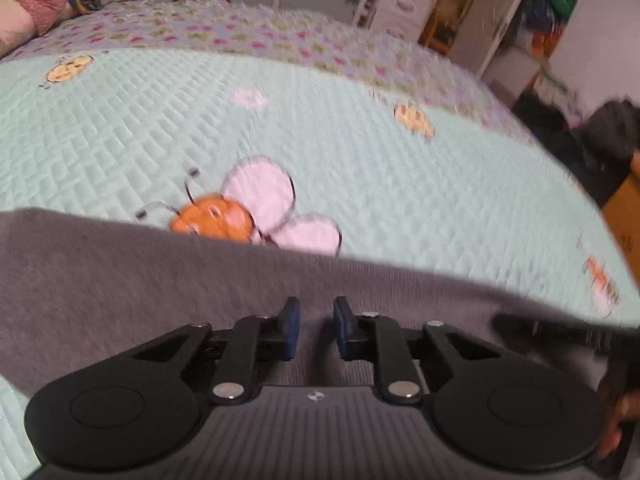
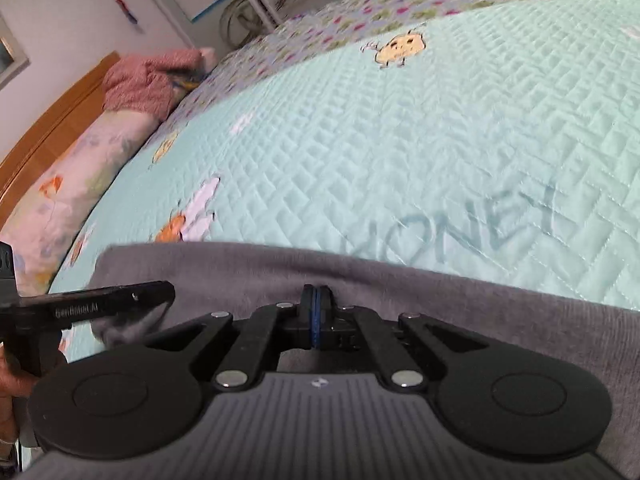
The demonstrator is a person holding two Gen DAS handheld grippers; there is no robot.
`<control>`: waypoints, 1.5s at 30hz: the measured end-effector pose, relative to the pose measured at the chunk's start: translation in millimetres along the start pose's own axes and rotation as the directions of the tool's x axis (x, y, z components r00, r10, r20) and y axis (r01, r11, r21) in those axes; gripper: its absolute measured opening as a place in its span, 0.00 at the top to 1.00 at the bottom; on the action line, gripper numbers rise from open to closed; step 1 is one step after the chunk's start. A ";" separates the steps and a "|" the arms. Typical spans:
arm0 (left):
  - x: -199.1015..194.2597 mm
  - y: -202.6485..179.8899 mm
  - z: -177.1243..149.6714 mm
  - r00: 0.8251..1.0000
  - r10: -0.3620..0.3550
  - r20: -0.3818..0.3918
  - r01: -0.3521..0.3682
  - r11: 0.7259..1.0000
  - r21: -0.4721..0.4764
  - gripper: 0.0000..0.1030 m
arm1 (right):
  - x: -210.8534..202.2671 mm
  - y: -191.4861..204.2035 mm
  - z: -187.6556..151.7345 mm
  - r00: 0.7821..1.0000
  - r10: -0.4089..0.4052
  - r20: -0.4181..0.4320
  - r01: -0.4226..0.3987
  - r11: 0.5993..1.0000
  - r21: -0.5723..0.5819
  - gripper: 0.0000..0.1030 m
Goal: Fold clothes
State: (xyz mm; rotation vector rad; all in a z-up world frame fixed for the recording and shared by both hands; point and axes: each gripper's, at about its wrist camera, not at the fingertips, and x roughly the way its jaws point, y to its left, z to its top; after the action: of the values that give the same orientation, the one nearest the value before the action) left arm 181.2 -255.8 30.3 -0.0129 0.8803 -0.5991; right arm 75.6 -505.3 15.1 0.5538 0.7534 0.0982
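A grey garment [image 1: 120, 280] lies spread over the near part of a mint quilted bedspread [image 1: 360, 160]. My left gripper [image 1: 316, 308] hovers just over it, blue pads apart, and nothing is pinched between them. Seen in the right wrist view, the left gripper [image 2: 160, 292] lies across the garment's left corner, where the cloth bunches up. My right gripper [image 2: 316, 300] is shut, its pads pressed tight with the tips down on the grey garment [image 2: 440, 308]. No fabric shows between them. A dark blur at the right edge of the left wrist view is the right gripper [image 1: 504, 324].
The bedspread [image 2: 400, 140] stretches away beyond the garment, with bee and flower patches. A pink fuzzy garment [image 2: 148, 80] sits on a pillow [image 2: 80, 168] by the wooden headboard [image 2: 52, 120]. White cabinets [image 1: 400, 4] and a cardboard box [image 1: 624, 216] stand past the bed's edge.
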 end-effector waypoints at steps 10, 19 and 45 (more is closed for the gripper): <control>21.5 35.3 16.2 0.999 0.046 0.018 -0.046 0.998 -0.037 0.67 | 45.6 27.5 8.0 0.979 0.133 -0.156 -0.140 0.990 -0.030 1.00; -16.7 69.1 20.4 0.988 0.060 0.141 -0.043 0.992 -0.121 0.66 | 29.5 39.9 16.6 0.990 0.140 0.004 -0.140 0.988 0.060 0.95; -12.8 159.5 25.6 0.965 0.234 0.120 -0.215 0.964 -0.154 0.92 | 81.6 88.3 -3.5 0.994 0.099 -0.045 -0.096 0.994 0.059 1.00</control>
State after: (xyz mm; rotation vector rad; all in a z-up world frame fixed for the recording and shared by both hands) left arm 271.3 -121.9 16.2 -0.0792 0.7756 -0.3189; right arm 142.6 -405.8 7.3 0.6442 0.7773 0.1813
